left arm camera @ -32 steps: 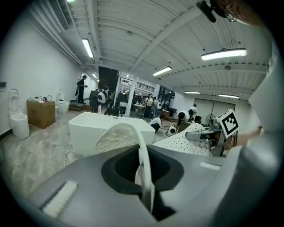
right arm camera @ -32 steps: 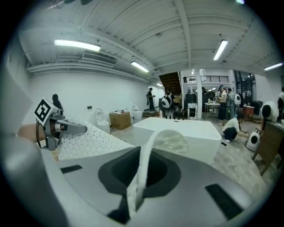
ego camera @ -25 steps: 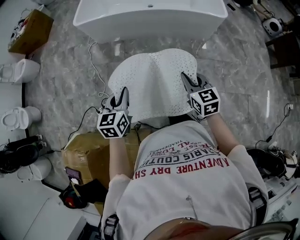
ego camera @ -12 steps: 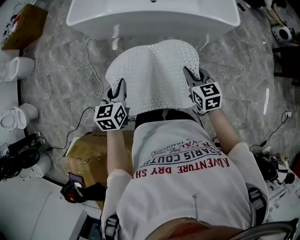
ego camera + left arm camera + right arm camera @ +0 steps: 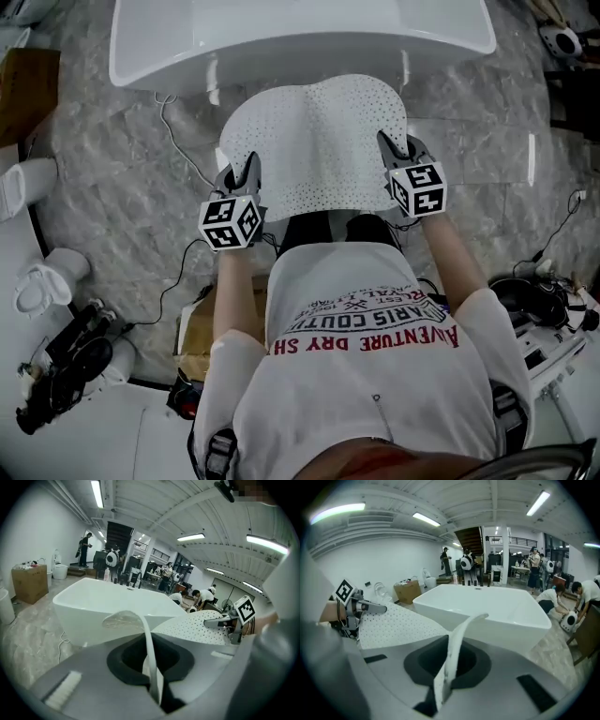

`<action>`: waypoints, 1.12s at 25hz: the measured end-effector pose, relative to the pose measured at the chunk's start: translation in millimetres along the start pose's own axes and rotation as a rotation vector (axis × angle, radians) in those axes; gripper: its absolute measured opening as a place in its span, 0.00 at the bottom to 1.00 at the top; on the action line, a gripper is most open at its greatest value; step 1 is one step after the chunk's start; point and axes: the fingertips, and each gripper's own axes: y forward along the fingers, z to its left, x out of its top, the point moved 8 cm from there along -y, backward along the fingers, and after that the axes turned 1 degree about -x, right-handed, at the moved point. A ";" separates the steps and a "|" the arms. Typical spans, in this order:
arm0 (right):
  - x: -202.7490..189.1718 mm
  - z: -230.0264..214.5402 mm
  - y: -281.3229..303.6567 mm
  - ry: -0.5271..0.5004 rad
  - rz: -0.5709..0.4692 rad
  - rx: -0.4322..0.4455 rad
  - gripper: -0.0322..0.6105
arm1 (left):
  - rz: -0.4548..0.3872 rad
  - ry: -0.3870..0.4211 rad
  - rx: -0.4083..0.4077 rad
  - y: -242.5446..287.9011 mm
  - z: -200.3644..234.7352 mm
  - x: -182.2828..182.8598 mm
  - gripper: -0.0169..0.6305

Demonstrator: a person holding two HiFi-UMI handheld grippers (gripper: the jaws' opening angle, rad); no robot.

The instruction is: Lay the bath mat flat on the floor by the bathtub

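The white perforated bath mat (image 5: pixel 314 145) hangs stretched between both grippers, above the marble floor (image 5: pixel 122 178) in front of the white bathtub (image 5: pixel 300 37). Its far edge reaches the tub's near side. My left gripper (image 5: pixel 248 169) is shut on the mat's near left corner, and my right gripper (image 5: pixel 391 148) is shut on the near right corner. In the left gripper view a thin mat edge (image 5: pixel 151 653) is pinched between the jaws, with the tub (image 5: pixel 103 606) ahead. The right gripper view shows the same pinched mat edge (image 5: pixel 452 660) and the tub (image 5: pixel 487 606).
A white cable (image 5: pixel 183 155) trails over the floor left of the mat. White toilets (image 5: pixel 42 281) and a cardboard box (image 5: pixel 23 89) stand at the left. Another box (image 5: pixel 202 323) sits beside the person's legs. Equipment (image 5: pixel 544 309) lies at the right. People stand far behind the tub.
Both grippers and the mat have moved forward toward the bathtub; the mat's far edge now lies against the tub's side. Both grips stay the same.
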 end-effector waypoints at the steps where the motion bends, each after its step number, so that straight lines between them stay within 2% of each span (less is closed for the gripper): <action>1: 1.7 -0.9 13.0 0.003 0.008 -0.008 0.08 | 0.012 -0.002 -0.006 9.7 11.1 1.4 0.05; 6: -10.1 -15.0 72.2 0.036 0.049 -0.030 0.08 | 0.060 -0.004 -0.001 59.2 53.0 -9.2 0.05; 12: -59.6 -37.2 145.3 0.064 0.109 -0.040 0.08 | 0.106 0.000 0.017 122.6 95.1 -55.7 0.05; 17: -117.2 -60.6 214.6 0.027 0.104 -0.023 0.08 | 0.100 0.022 0.022 185.7 121.7 -113.4 0.05; 21: -178.1 -78.9 280.8 -0.002 0.091 -0.019 0.08 | 0.086 0.026 0.036 242.2 152.1 -174.5 0.05; 28: -277.2 -114.7 387.5 -0.005 0.073 -0.057 0.08 | 0.087 0.059 0.051 341.5 212.8 -272.9 0.05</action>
